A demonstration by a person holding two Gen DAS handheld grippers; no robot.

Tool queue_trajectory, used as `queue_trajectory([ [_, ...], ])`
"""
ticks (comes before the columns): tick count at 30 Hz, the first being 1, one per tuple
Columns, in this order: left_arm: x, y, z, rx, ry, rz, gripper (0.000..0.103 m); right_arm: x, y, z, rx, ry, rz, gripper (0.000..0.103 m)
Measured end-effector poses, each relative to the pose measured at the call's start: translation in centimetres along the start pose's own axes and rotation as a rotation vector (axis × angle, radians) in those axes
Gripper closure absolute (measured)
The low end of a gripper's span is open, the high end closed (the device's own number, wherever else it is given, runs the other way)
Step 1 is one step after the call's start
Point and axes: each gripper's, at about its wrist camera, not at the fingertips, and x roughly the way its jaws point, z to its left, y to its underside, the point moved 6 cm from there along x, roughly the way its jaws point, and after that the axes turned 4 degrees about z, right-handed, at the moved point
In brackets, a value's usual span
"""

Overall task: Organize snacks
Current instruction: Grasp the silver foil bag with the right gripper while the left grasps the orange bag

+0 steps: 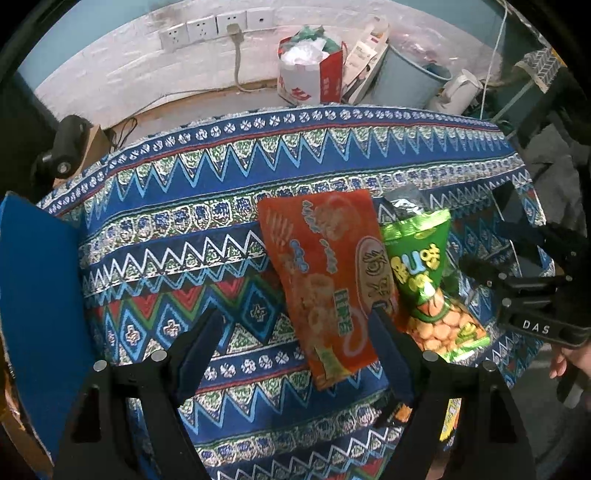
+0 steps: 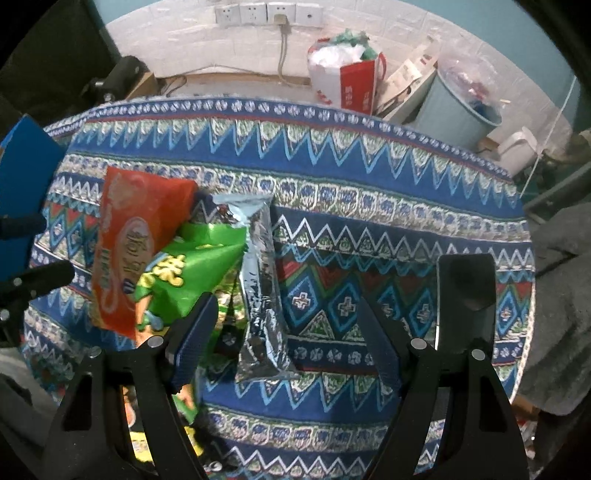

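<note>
An orange snack bag (image 1: pixel 325 284) lies on the patterned tablecloth (image 1: pixel 184 229), with a green snack bag (image 1: pixel 424 280) beside it on the right. My left gripper (image 1: pixel 295 325) is open, its fingers (image 1: pixel 391 354) straddling the orange bag's lower end. In the right wrist view the orange bag (image 2: pixel 136 240), the green bag (image 2: pixel 192 273) and a silver foil packet (image 2: pixel 258 288) lie together at the left. My right gripper (image 2: pixel 288 314) is open, with the silver packet between its fingers (image 2: pixel 192 339), nearer the left one.
A blue box flap (image 1: pixel 37 302) stands at the table's left edge. A black phone (image 2: pixel 465 291) lies on the cloth at the right. Beyond the table's far edge are a red-white bag (image 1: pixel 310 74), a light blue bin (image 1: pixel 410 74) and wall sockets (image 1: pixel 207 26).
</note>
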Motion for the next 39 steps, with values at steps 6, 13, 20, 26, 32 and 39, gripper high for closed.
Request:
queue_trajectory([
  [6, 1.6, -0.5, -0.1, -0.024, 0.012, 0.035, 0.021, 2.0, 0.0, 0.1, -0.015, -0.047, 0.032, 0.028],
  [13, 2.9, -1.0, -0.5, -0.084, 0.063, 0.075, 0.021, 4.0, 0.0, 1.0, -0.047, -0.071, 0.053, 0.042],
  [20, 4.5, -1.4, -1.9, -0.082, 0.057, 0.095, 0.016, 4.8, 0.6, 0.3, -0.033, -0.040, 0.070, 0.077],
  [26, 5.7, -1.8, -3.0, -0.106, 0.070, 0.106, 0.016, 4.8, 1.3, -2.2, 0.031, 0.022, 0.086, 0.077],
  [32, 7.6, -2.8, -4.0, -0.109, 0.061, 0.111, 0.012, 4.8, 1.4, -3.1, 0.068, 0.000, 0.083, 0.075],
  [39, 9.2, -3.8, -6.4, -0.027, 0.002, 0.088, 0.010, 4.9, 1.1, -3.6, 0.065, 0.000, 0.065, 0.064],
])
